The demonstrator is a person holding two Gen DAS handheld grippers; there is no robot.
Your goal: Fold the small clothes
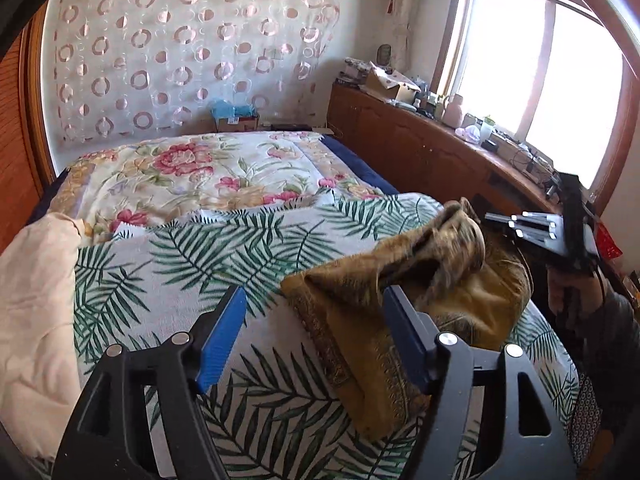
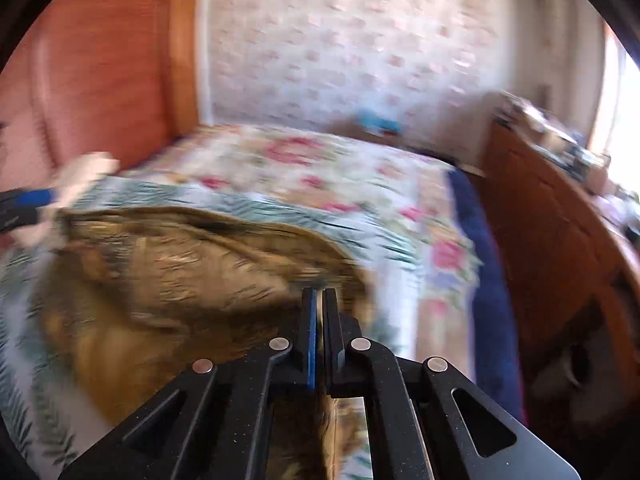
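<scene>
On a bed spread with a palm-leaf sheet (image 1: 192,256) lies one small mustard-brown garment (image 1: 360,312), rumpled and partly doubled over itself. From my left gripper (image 1: 316,332), its blue-padded fingers (image 1: 224,340) stand wide apart with nothing between them but sheet; the garment's near edge lies just beside and beyond the right-hand finger, passing partly behind it. I cannot tell whether that finger touches the cloth.

My right gripper (image 2: 320,304) has its fingers pressed together. Its view is blurred, and the garment fills the space ahead and to the left of the fingertips. I cannot make out any cloth pinched between the pads, so I judge them empty.

As I read it, I am between folds: one flap is laid, both grippers are off the cloth. The next move calls for choosing a fresh edge or corner, opening the right fingers, and sliding a pad under the fabric before closing.
</scene>
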